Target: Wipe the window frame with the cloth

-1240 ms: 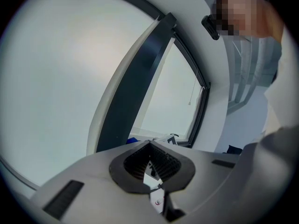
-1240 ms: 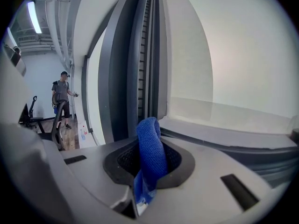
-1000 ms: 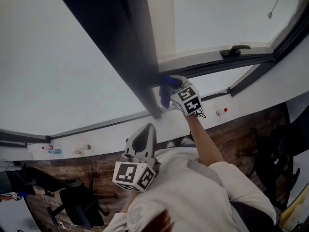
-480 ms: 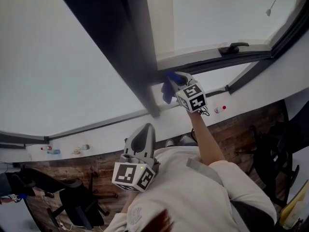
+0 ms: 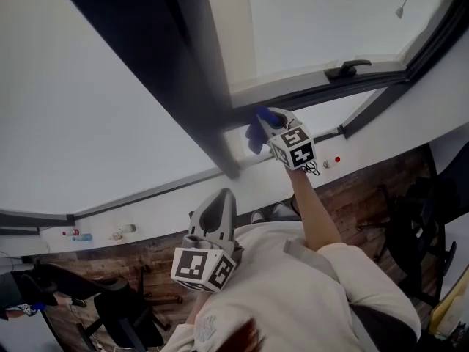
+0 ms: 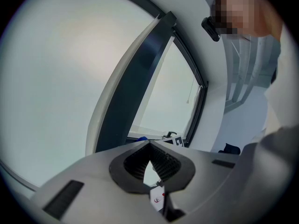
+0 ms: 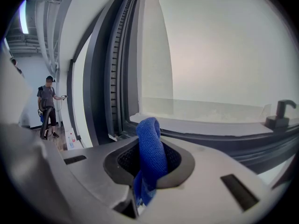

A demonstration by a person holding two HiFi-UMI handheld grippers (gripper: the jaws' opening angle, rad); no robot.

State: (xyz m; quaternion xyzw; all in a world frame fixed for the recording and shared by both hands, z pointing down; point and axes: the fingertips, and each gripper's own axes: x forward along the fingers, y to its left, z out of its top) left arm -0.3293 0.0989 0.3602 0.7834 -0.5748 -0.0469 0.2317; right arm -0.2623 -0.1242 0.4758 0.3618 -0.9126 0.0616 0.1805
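Note:
My right gripper [image 5: 264, 121] is shut on a blue cloth [image 5: 255, 132], which it holds against the lower rail of the dark window frame [image 5: 308, 96], just right of the thick upright bar [image 5: 198, 86]. In the right gripper view the cloth [image 7: 150, 148] stands folded between the jaws, with the frame's grooved channel [image 7: 117, 78] close ahead. My left gripper [image 5: 223, 196] hangs back near the person's chest, shut with nothing in it, and it points up at the window [image 6: 149, 146].
A black window handle [image 5: 348, 68] sits on the rail to the right. Small bottles [image 5: 77, 235] stand on the white sill. Office chairs [image 5: 110, 310] are on the wooden floor below. A person [image 7: 46, 106] stands far off at the left.
My right gripper and the cloth have slid a little to the right along the lower rail, away from the upright bar. The left gripper has stayed put.

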